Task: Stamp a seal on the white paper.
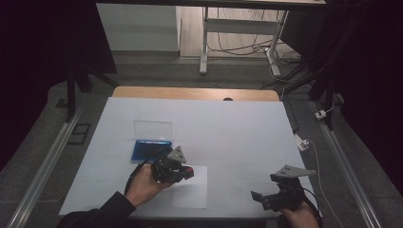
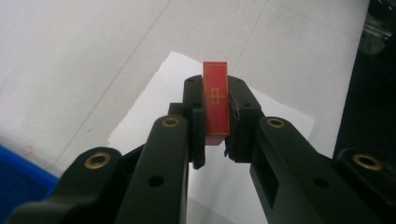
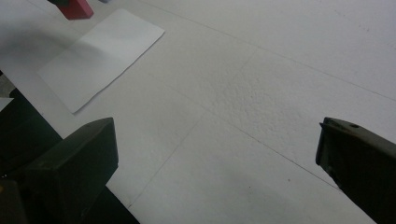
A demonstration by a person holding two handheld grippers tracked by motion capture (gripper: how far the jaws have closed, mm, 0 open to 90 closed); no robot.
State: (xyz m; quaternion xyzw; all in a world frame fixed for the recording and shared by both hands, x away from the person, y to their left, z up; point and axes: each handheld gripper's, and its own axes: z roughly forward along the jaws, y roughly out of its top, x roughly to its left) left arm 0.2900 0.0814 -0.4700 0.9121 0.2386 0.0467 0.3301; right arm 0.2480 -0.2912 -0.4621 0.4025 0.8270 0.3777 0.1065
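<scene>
My left gripper [image 1: 189, 172] is shut on a small red block [image 2: 216, 99] with a gold mark on its top face; the block stands clamped between both pads. In the high view the red block [image 1: 189, 171] hangs just over the left edge of a white paper sheet [image 1: 191, 187] near the table's front. The same sheet [image 2: 261, 112] lies under the jaws in the left gripper view, and shows as a white sheet [image 3: 100, 56] at upper left in the right gripper view. My right gripper [image 1: 259, 198] rests open at the front right, with nothing between its jaws.
An open blue case [image 1: 150, 150] with a clear raised lid [image 1: 152, 129] sits behind my left hand. The white table cover [image 1: 237, 137] is bare across the middle and right. A metal table frame [image 1: 237, 28] and cables stand beyond the far edge.
</scene>
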